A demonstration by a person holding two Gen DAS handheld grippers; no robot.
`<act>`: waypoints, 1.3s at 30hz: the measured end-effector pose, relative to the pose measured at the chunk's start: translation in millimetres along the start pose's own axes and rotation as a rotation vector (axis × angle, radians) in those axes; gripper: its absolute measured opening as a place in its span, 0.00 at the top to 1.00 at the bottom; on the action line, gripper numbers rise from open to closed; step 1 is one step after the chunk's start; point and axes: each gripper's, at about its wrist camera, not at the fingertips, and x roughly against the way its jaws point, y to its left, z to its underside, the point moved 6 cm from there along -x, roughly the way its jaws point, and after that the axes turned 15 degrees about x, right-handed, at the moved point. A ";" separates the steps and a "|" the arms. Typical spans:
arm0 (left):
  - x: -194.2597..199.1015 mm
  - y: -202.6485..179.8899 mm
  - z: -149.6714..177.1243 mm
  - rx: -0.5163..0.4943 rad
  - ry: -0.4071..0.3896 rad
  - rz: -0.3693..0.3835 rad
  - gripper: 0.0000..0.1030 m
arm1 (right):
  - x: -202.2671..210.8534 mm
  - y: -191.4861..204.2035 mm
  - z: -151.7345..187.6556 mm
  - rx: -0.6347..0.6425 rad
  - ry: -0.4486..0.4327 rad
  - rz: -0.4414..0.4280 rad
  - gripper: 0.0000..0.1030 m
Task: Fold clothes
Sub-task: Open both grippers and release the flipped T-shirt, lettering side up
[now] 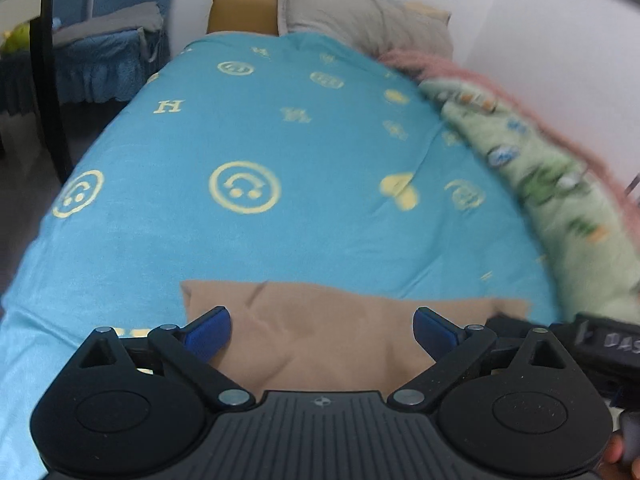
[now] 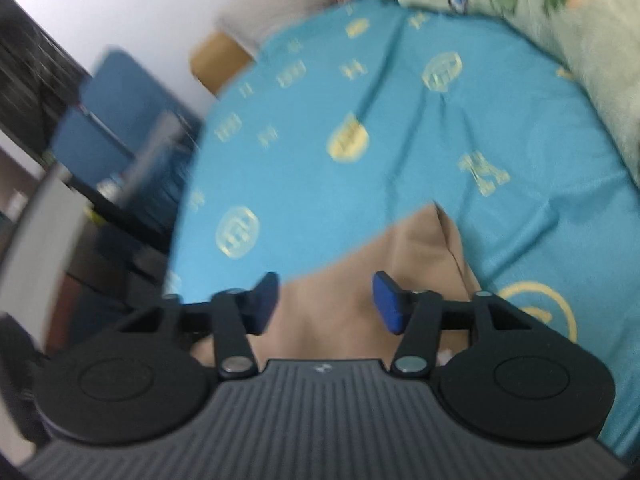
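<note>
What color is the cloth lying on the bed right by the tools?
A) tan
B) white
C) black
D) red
A, the cloth lying flat on the blue bedspread is plain tan in both views.

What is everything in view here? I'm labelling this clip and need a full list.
tan garment: one, tan, flat on the bedsheet at the near edge, under both grippers
bedsheet: one, turquoise with yellow prints, covers the bed
green blanket: one, pale green with printed figures, along the bed's right side
pink blanket: one, pink, against the wall behind the green one
pillow: one, grey, at the bed's head
headboard: one, mustard, behind the pillow
blue cloth: blue, left of the bed
left gripper: black with blue pads, wide open, holding nothing
right gripper: black with blue pads, partly open, holding nothing
</note>
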 end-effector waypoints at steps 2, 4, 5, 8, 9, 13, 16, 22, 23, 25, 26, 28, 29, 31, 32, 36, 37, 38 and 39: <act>-16.0 3.9 6.6 -0.028 0.038 -0.043 0.04 | -22.6 -3.1 8.3 0.036 0.064 0.046 0.65; -32.0 5.6 11.5 -0.058 0.068 -0.088 0.04 | -39.8 -3.6 13.8 0.078 0.096 0.076 0.65; -37.3 5.7 13.0 -0.077 0.067 -0.109 0.04 | -44.1 -2.6 15.6 0.101 0.099 0.087 0.66; -39.6 5.5 16.4 -0.113 0.058 -0.130 0.04 | -41.8 2.5 18.5 0.149 0.085 0.105 0.66; -36.6 5.8 17.1 -0.116 0.053 -0.128 0.04 | -39.4 4.1 19.4 0.158 0.082 0.109 0.66; -16.9 6.8 19.8 -0.106 0.042 -0.110 0.05 | -16.6 6.8 25.7 0.130 0.073 0.090 0.64; 6.3 5.2 27.3 -0.116 0.028 -0.089 0.05 | 1.5 13.7 29.8 0.173 0.047 0.101 0.63; 49.1 -1.2 47.5 -0.151 0.018 -0.049 0.05 | 29.6 24.3 43.0 0.225 0.031 0.119 0.63; 54.1 -1.1 51.9 -0.158 0.018 -0.048 0.05 | 33.0 24.8 45.8 0.227 0.027 0.122 0.63; 55.7 1.0 61.0 -0.168 0.035 -0.059 0.05 | 33.4 24.3 52.7 0.228 0.039 0.129 0.63; 54.0 2.6 65.7 -0.172 0.049 -0.069 0.05 | 30.8 23.3 55.8 0.227 0.053 0.136 0.64; 44.7 7.0 73.3 -0.168 0.087 -0.091 0.05 | 22.7 21.1 60.3 0.226 0.088 0.154 0.65; 38.6 9.7 76.3 -0.162 0.107 -0.101 0.05 | 18.6 20.4 62.3 0.228 0.104 0.158 0.65; 29.6 13.1 78.8 -0.155 0.126 -0.116 0.04 | 11.2 19.7 66.7 0.237 0.131 0.168 0.65; 26.1 14.0 79.4 -0.155 0.131 -0.125 0.02 | 8.4 20.3 68.2 0.247 0.139 0.174 0.65; 22.8 19.7 79.9 -0.126 0.141 -0.122 0.01 | 5.8 20.7 70.5 0.259 0.144 0.182 0.65; 23.1 20.4 80.2 -0.121 0.142 -0.120 0.01 | 6.7 20.5 70.7 0.260 0.142 0.182 0.65; 23.5 20.9 80.2 -0.119 0.142 -0.119 0.01 | 7.5 20.4 71.0 0.259 0.140 0.181 0.65; 23.9 21.4 80.2 -0.117 0.143 -0.119 0.01 | 8.2 20.3 71.1 0.257 0.138 0.180 0.65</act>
